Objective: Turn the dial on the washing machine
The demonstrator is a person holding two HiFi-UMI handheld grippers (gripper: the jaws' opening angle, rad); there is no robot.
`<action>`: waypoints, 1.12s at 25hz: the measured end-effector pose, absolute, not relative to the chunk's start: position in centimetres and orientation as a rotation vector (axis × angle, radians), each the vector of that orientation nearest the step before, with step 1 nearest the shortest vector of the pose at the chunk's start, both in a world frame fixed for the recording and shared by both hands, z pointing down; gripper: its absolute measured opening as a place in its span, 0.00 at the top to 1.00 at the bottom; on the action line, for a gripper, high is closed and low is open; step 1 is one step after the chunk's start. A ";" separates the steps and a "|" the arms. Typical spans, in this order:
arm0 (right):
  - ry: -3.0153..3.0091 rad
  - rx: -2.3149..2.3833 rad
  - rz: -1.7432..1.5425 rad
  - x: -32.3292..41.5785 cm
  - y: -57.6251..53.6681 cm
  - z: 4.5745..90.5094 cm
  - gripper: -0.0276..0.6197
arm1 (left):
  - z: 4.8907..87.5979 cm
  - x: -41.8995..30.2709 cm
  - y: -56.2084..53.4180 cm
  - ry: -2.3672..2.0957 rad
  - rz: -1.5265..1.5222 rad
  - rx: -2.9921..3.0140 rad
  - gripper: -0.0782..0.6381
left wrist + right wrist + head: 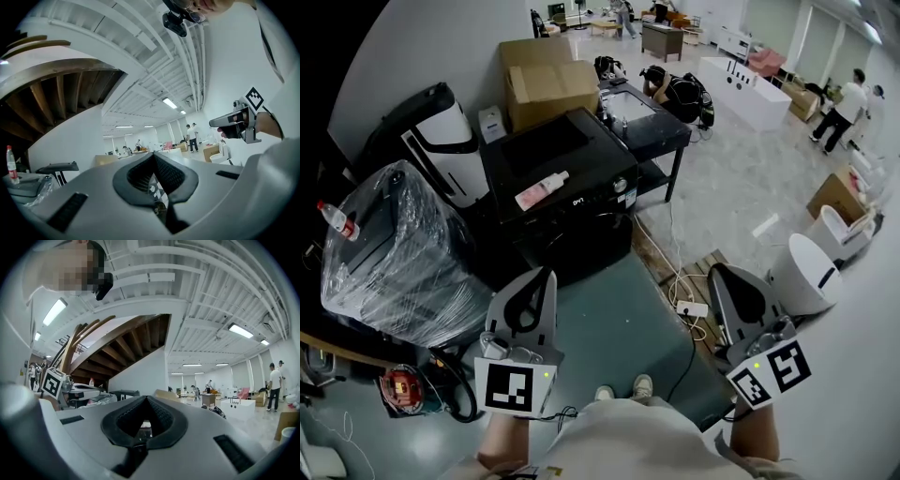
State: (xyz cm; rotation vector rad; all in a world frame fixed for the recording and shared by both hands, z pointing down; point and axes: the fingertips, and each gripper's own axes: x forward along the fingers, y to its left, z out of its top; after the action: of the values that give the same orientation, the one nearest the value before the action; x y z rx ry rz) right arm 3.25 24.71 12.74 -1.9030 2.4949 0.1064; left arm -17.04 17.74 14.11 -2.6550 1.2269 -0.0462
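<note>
Black washing machine (pixel 534 150) stands beyond the left gripper (pixel 547 272) and right gripper (pixel 717 270), untouched.

Left gripper (pixel 546 277): pale grey moulded shell tapering to a point, jaws lined with black ribbed pads. Left marker cube (pixel 511 386) sits at its rear, white with a black square pattern and a small green light. Right gripper (pixel 718 275): same grey shell and black lining, with the right marker cube (pixel 772 371) and a green light. The person wears a cream top (pixel 619 442) and white shoes (pixel 622 388). Black head camera (pixel 174 22).
</note>
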 end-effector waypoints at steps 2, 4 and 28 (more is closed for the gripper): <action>2.474 -1.936 0.110 3.3 24.6 12.7 0.91 | 14.3 -17.4 17.6 1.220 -0.046 -2.663 0.87; 2.472 -1.964 0.124 3.1 24.6 12.8 0.91 | 14.6 -17.8 17.6 1.211 -0.045 -2.674 0.87; 2.516 -1.907 0.150 4.6 18.8 14.1 0.65 | 17.2 -18.5 11.3 1.245 -0.115 -2.606 0.87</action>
State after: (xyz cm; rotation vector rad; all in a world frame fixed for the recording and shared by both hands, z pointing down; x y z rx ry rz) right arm 4.58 18.78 14.07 -1.9066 2.5164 0.1505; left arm -18.46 11.32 17.15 -2.6056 1.2449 -0.1155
